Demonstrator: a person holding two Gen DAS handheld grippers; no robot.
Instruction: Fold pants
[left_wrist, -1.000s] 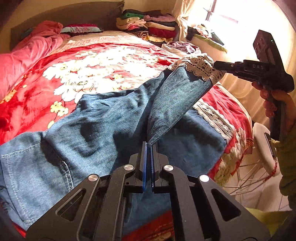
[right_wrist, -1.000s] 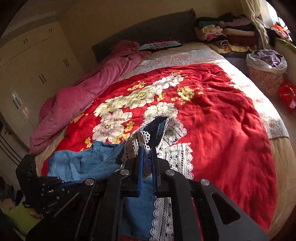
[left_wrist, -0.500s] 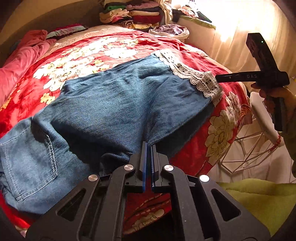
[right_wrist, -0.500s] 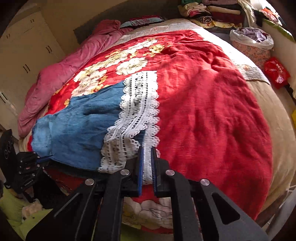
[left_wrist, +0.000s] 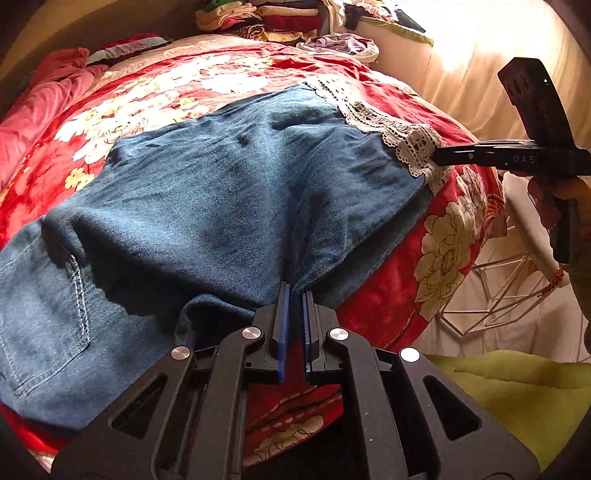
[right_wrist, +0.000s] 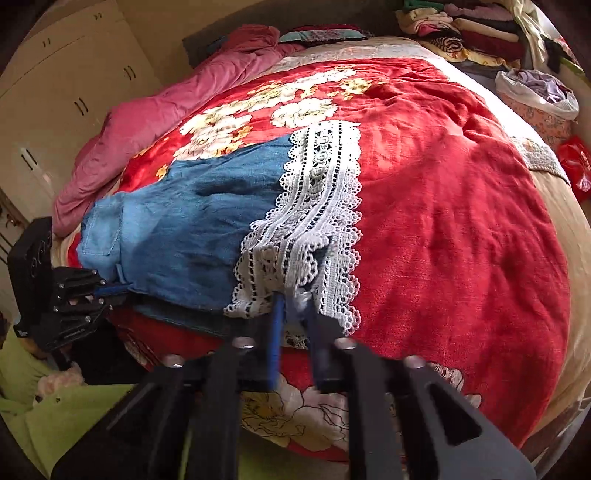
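Change: both grippers' fingers, pressed together half a second ago, now stand slightly apart; the pants lie as they did.
Pants (left_wrist: 229, 199): blue denim, folded leg over leg, flat on the red floral blanket (right_wrist: 443, 206) near the bed's front edge; back pocket at 9 o'clock in the left wrist view.
Lace hem (right_wrist: 317, 206): white, at 2 o'clock in that view.
Left gripper (left_wrist: 293, 295): narrow gap between its fingers, tips at the denim's near edge, cloth not clamped.
Right gripper (right_wrist: 295, 306): parted, blurred, tips at the lace hem's corner; grip cannot be told.
Folded clothes (right_wrist: 476, 26): stacked at 1 o'clock, beyond the bed.
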